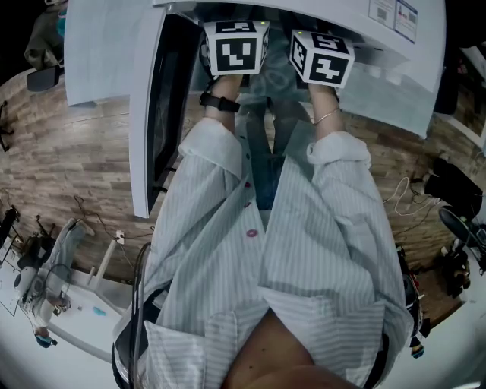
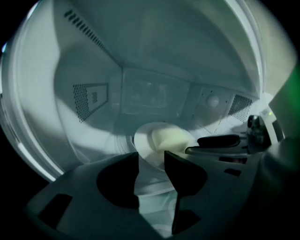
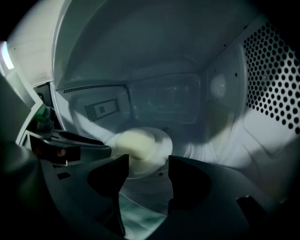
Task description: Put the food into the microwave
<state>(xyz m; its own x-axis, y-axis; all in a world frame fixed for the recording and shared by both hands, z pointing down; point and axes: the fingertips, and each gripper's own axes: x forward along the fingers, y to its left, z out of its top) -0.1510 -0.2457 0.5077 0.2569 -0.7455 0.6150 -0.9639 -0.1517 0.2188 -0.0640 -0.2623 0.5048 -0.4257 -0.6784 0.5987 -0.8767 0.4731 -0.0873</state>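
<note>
Our striped shirt hangs before the microwave, its label too small to read, and inside the microwave pale food sits on a plate, just beyond the parted, empty jaws of left gripper and right gripper.

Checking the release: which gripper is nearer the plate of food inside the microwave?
Left gripper, narrowly, it seems: the plate rim lies between its open jaws. The right gripper, also open, sits just off the plate's other side.

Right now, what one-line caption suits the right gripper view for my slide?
Open right gripper facing a pale round food on a white round plate inside the white microwave.
</note>
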